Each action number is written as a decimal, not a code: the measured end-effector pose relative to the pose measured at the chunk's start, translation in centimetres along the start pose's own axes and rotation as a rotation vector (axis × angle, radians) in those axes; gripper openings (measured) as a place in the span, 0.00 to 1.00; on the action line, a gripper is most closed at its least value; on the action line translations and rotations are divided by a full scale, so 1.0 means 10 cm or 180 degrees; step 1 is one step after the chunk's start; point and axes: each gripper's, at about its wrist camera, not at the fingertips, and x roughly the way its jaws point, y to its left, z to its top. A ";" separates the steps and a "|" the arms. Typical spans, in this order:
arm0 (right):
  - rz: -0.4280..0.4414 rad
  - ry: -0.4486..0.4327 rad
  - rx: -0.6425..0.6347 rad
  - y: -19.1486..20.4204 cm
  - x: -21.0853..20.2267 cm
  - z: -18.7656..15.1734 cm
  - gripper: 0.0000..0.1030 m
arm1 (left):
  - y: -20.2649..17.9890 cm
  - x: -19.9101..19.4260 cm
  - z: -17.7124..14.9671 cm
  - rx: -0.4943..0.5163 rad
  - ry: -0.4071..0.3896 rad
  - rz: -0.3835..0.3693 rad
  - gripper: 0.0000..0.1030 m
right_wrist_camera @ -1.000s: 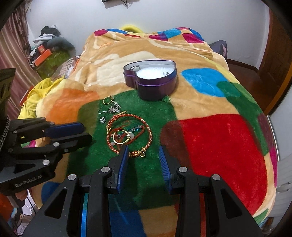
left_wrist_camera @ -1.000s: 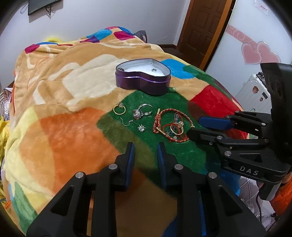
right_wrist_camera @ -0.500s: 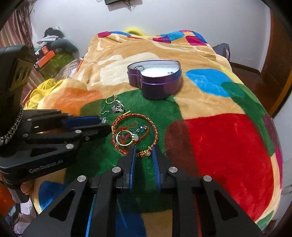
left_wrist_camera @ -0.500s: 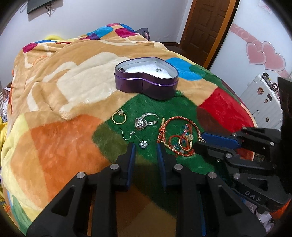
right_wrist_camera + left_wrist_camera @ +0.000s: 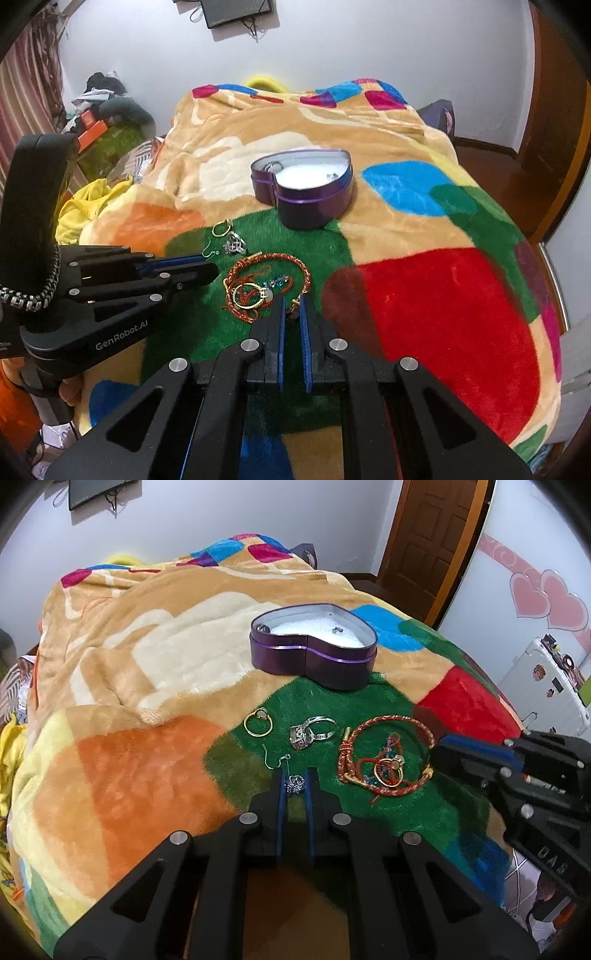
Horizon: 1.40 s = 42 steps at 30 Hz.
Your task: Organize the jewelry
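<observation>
A purple heart-shaped tin (image 5: pixel 314 657), open with a white lining, sits on the blanket (image 5: pixel 147 775); it also shows in the right wrist view (image 5: pixel 306 192). In front of it lie a gold ring (image 5: pixel 258 722), a silver ring (image 5: pixel 312 731), a silver flower earring (image 5: pixel 294 784) and a red braided bracelet (image 5: pixel 384 760) with small pieces inside its loop. My left gripper (image 5: pixel 294 775) is narrowed around the earring's flower. My right gripper (image 5: pixel 291 306) is narrowed around the bracelet's gold clasp (image 5: pixel 294 303).
A colourful plush blanket covers the bed. A brown door (image 5: pixel 432 535) and a white suitcase (image 5: pixel 546 694) stand to the right. Clothes and boxes (image 5: pixel 107 122) pile up on the far left by the wall.
Both grippers moved forward and down to the jewelry and narrowed. The left one closed in around the earring, the right one around the bracelet's clasp.
</observation>
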 end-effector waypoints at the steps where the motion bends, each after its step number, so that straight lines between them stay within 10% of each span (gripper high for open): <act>1: -0.0003 -0.0026 0.0005 0.00 -0.03 0.01 0.06 | 0.00 -0.03 0.00 0.0003 -0.0020 0.0002 0.08; 42: 0.0070 -0.0836 -0.0113 0.01 -0.26 0.95 0.06 | 0.07 -0.61 0.70 0.0149 -0.0746 0.0021 0.08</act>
